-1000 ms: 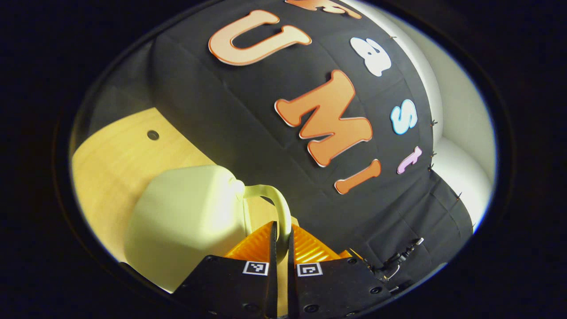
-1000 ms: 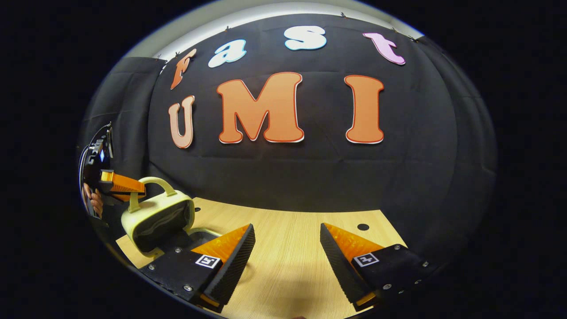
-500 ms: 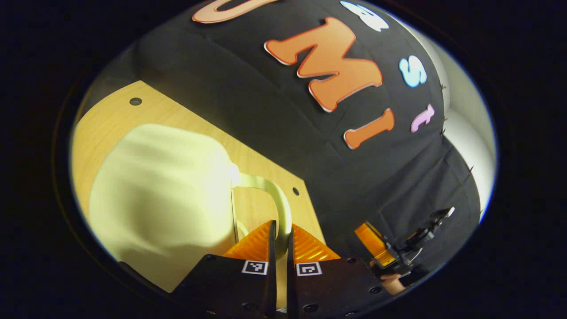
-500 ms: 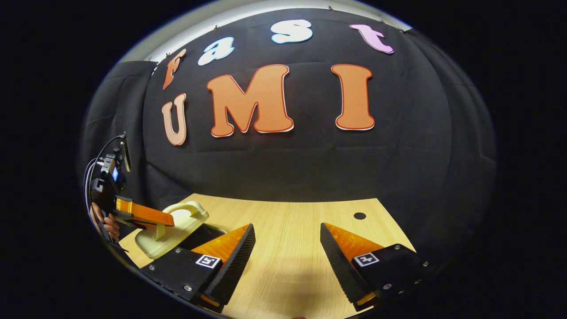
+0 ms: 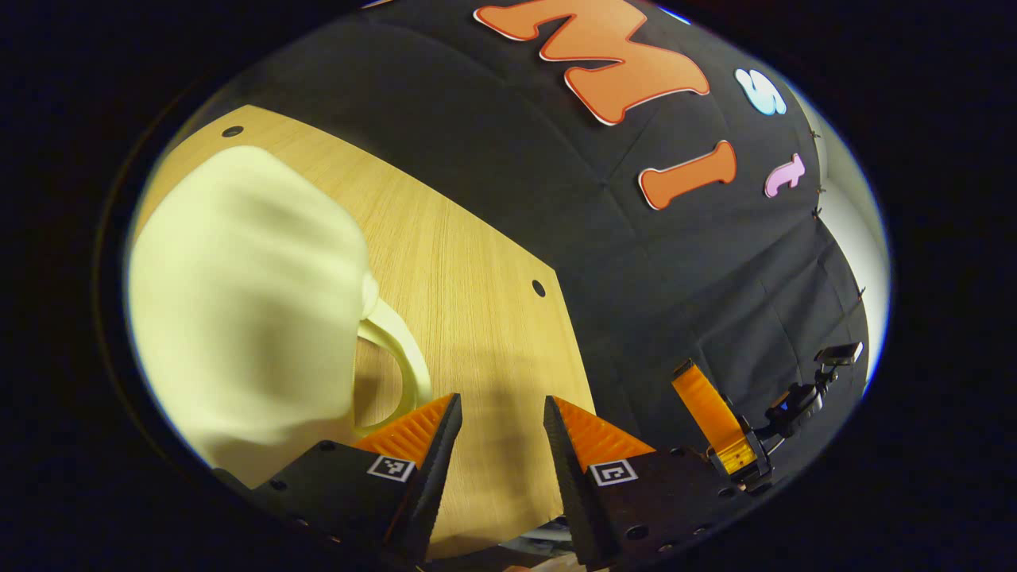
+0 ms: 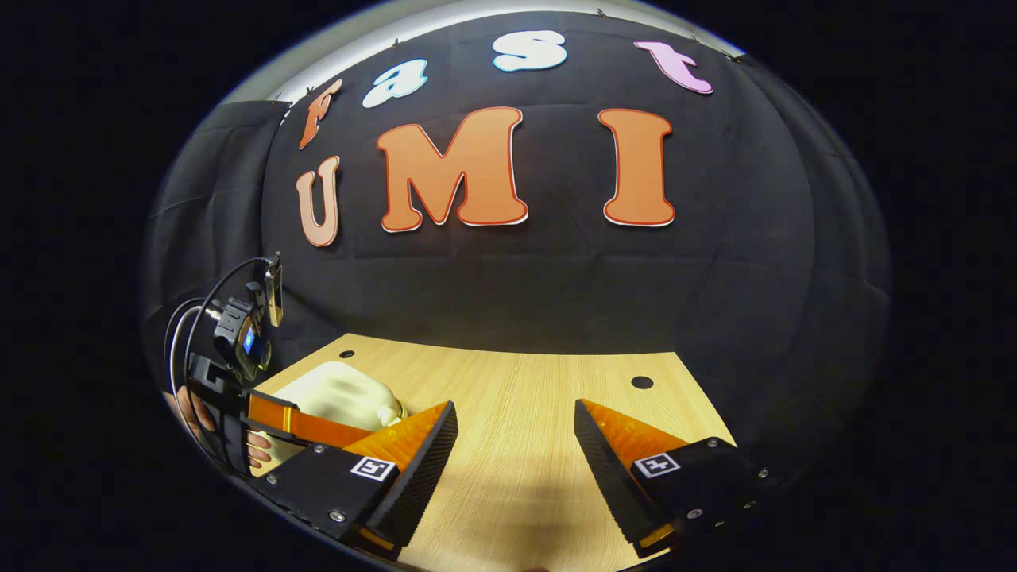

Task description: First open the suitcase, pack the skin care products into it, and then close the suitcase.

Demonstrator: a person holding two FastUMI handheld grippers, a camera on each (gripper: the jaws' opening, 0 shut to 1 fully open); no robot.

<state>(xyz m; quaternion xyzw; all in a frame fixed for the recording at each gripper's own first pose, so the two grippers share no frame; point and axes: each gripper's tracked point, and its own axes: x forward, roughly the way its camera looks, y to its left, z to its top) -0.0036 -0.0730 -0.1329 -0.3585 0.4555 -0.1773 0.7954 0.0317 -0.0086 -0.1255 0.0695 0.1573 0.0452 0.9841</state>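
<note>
The pale yellow suitcase [image 5: 246, 310] is lying closed and flat on the wooden table [image 5: 469, 286], near the table's left edge as the right gripper view shows it [image 6: 342, 397], a little in from the far edge where the black cloth wall is hanging. Its looped handle [image 5: 393, 357] is sticking out from the side, toward the middle of the table.

The left gripper [image 5: 496, 413] is hovering just beside that handle with its jaws standing apart and nothing between them; bare tabletop is showing in the gap. Its nearer finger is sitting close to the handle's loop, but whether it is touching cannot be told. In the right gripper view the same gripper [image 6: 310, 429] is reaching in from the left, with a hand [image 6: 191, 409] gripping it and cables looping above it; its fingers are crossing in front of the suitcase.

The right gripper [image 6: 512, 433] is waiting over the near middle of the table, well apart from the suitcase, its jaws spread wide and gripping nothing. In the left gripper view it is showing farther off, past the table's right edge [image 5: 719, 425].

Small round holes [image 6: 641, 382] are dotting the table near its far edge.
</note>
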